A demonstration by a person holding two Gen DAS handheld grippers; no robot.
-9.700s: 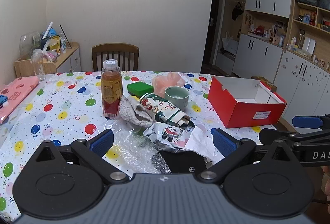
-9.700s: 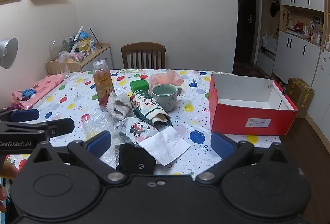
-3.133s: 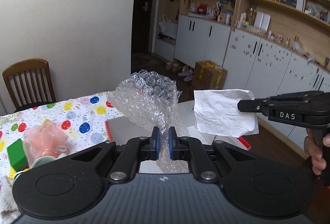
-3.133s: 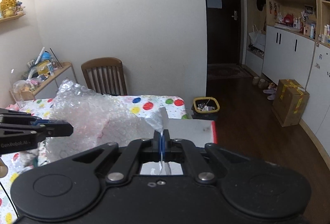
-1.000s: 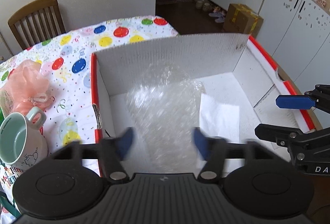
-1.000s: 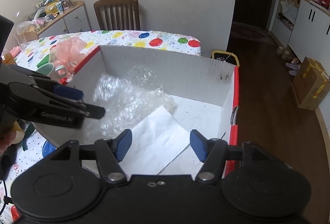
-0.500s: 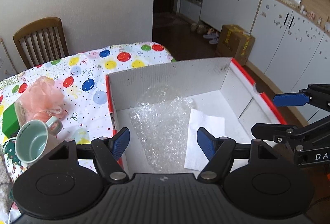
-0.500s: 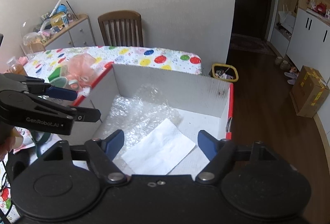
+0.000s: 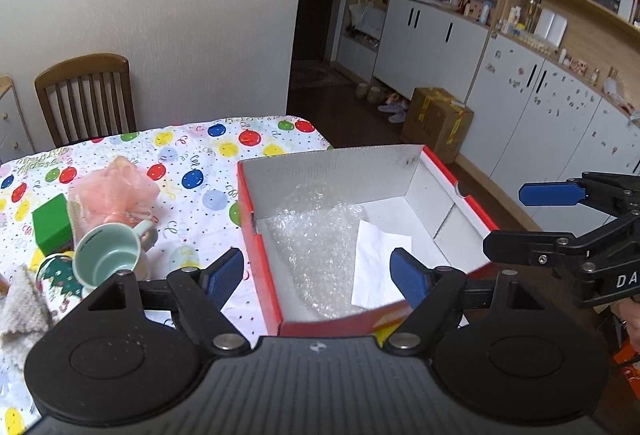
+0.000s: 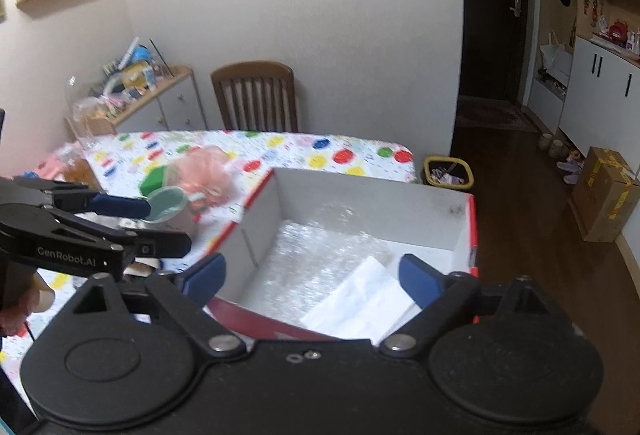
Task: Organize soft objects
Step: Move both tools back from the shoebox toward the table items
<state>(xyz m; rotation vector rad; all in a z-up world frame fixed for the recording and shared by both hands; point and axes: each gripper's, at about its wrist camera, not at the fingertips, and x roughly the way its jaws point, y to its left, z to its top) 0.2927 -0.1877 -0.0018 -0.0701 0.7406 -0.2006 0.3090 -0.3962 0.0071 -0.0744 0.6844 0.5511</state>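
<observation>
Both the left gripper (image 9: 318,277) and right gripper (image 10: 310,281) are opening, empty, leaving bubble wrap (image 9: 316,235) and tissue (image 9: 378,267) resting inside the red box (image 9: 260,235).

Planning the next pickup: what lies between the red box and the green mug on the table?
Only bare balloon-print tablecloth lies between the red box and the green mug, as the left wrist view shows.

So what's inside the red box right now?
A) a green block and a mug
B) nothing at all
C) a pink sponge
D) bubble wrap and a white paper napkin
D: the bubble wrap and the white paper napkin lie side by side on the floor of the red box; the mug sits outside on the table.
</observation>
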